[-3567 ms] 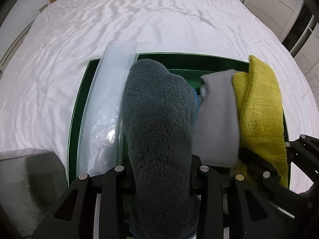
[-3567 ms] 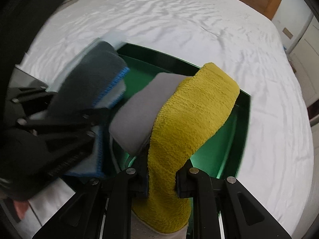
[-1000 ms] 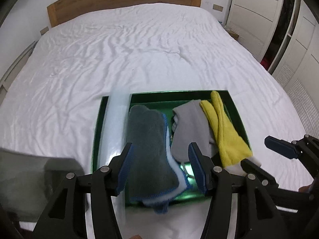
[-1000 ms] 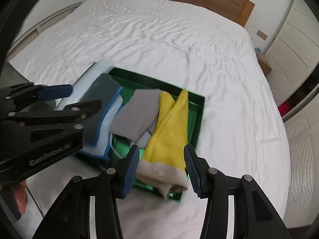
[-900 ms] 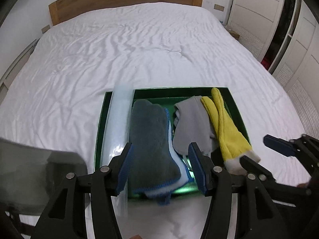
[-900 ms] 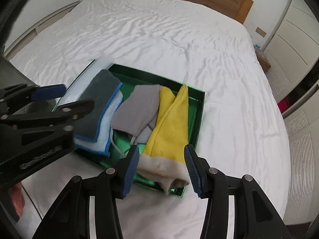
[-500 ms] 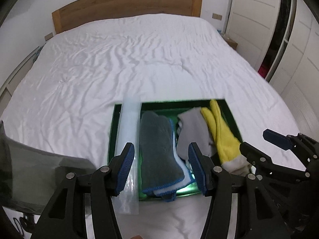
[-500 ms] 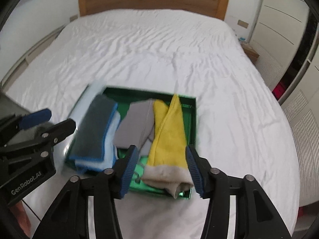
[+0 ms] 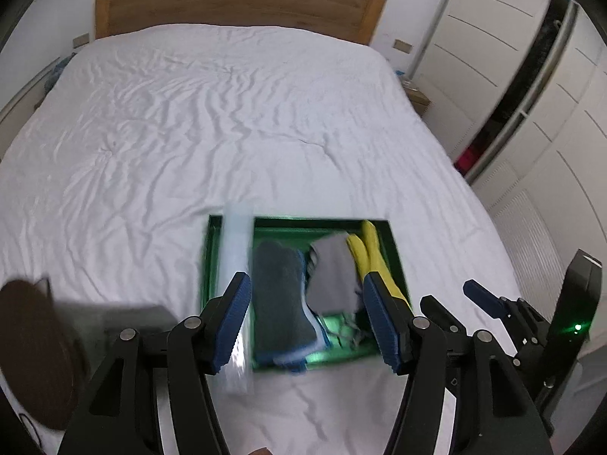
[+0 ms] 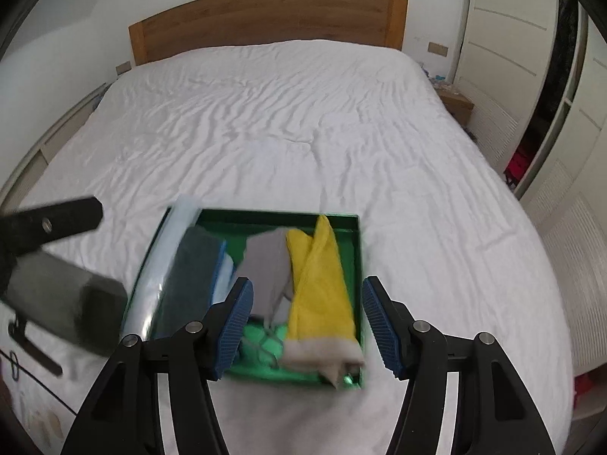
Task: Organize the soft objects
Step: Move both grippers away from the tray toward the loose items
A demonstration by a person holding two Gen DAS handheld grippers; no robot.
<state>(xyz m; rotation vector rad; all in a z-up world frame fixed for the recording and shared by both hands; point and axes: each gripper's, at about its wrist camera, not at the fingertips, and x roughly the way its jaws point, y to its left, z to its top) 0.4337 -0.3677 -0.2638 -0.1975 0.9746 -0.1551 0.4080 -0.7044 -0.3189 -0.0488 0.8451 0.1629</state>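
Both tongs gaping, empty | yellow cloth (image 10: 320, 284) in green tray (image 10: 358, 265)

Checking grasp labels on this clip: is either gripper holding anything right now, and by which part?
Nothing is held. The left gripper and right gripper are both open above the green tray.

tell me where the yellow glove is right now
The yellow glove lies in the green tray on the bed, along the tray's right side beside the grey cloth, seen low and central in both wrist views.

A wide bed with a wrinkled white sheet (image 9: 212, 121) meets a wooden headboard (image 10: 265, 22); white panelled wardrobe doors (image 9: 493, 57) stand alongside.
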